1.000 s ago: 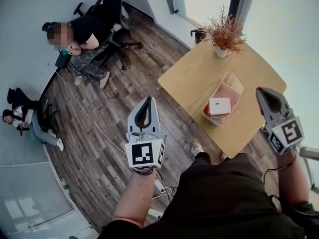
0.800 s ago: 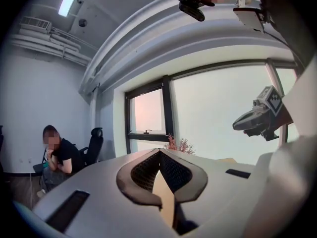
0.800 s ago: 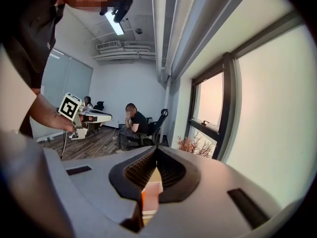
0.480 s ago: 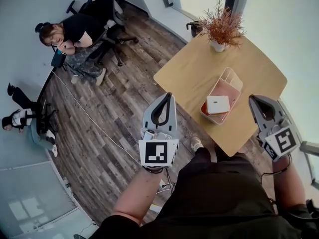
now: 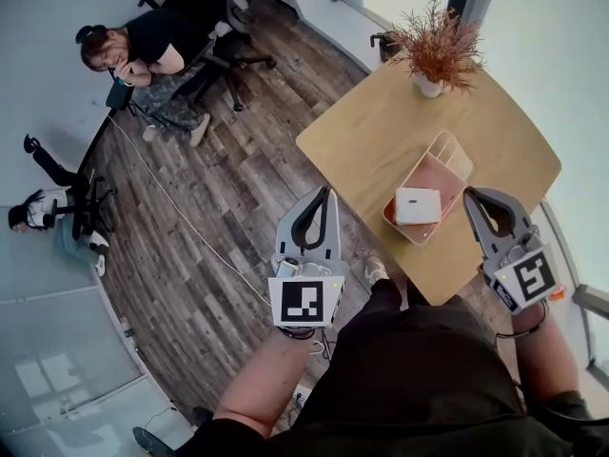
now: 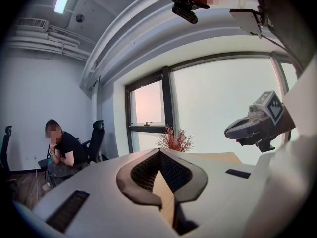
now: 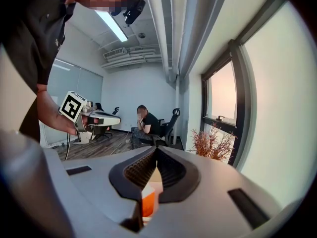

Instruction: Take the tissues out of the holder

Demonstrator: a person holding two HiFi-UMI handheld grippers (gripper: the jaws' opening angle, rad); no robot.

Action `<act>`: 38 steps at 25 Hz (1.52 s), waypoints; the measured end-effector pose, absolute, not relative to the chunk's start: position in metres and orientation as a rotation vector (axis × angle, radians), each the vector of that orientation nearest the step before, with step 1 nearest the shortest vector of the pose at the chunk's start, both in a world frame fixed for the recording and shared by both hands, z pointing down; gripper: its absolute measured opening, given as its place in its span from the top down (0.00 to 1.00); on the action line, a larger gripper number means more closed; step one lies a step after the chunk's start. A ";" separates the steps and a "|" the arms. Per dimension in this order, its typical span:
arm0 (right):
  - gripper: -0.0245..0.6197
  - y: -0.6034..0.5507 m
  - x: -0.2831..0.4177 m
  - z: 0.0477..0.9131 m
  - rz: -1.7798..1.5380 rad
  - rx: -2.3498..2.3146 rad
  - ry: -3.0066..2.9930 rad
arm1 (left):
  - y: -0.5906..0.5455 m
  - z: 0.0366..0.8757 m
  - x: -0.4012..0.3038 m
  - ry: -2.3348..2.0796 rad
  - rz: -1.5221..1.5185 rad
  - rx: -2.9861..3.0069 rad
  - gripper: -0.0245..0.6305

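Observation:
A white tissue pack (image 5: 418,205) lies in the pink wire holder (image 5: 445,156) near the front edge of the light wooden table (image 5: 381,131). My left gripper (image 5: 322,191) hangs shut and empty over the floor, just left of the table's edge. Its jaws also meet in the left gripper view (image 6: 159,151). My right gripper (image 5: 474,196) is shut and empty, a little to the right of the holder and apart from it. In the right gripper view the gripper (image 7: 156,148) points at the holder (image 7: 148,203), which shows orange through the gap below the jaws.
A dried plant in a white pot (image 5: 436,53) stands at the table's far side. A person (image 5: 143,50) sits on an office chair at the back left, with another person (image 5: 43,212) at the far left. A cable (image 5: 181,222) runs across the wooden floor.
Both grippers have come closer to the holder: the left one moved right towards the table's edge, the right one moved left and nearer the basket. Both stayed shut.

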State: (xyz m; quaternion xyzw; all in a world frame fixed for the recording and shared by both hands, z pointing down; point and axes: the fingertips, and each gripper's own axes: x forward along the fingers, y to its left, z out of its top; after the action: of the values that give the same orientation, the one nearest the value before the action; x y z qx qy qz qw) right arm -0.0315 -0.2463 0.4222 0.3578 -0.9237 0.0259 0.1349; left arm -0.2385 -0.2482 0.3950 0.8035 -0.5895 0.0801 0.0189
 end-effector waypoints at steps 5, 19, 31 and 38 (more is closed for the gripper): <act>0.95 -0.248 -0.036 0.443 0.102 0.917 -2.692 | -0.250 0.413 -0.236 -1.832 0.282 2.455 0.96; 0.34 -0.240 -0.065 0.501 0.168 0.630 -2.743 | -0.263 0.458 -0.227 -1.808 0.303 2.384 0.96; 0.26 -0.234 -0.082 0.549 0.099 0.391 -2.653 | -0.268 0.491 -0.219 -1.795 0.338 2.323 0.96; 0.26 -0.241 -0.084 0.573 0.095 0.388 -2.566 | -0.268 0.509 -0.219 -1.779 0.333 2.278 0.96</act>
State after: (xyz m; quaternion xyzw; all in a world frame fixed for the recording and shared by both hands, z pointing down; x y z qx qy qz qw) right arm -0.0843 -0.2405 0.5729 0.1440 -0.9517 0.0353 0.2689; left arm -0.2194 -0.2676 0.5087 0.7778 -0.6072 0.1136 0.1158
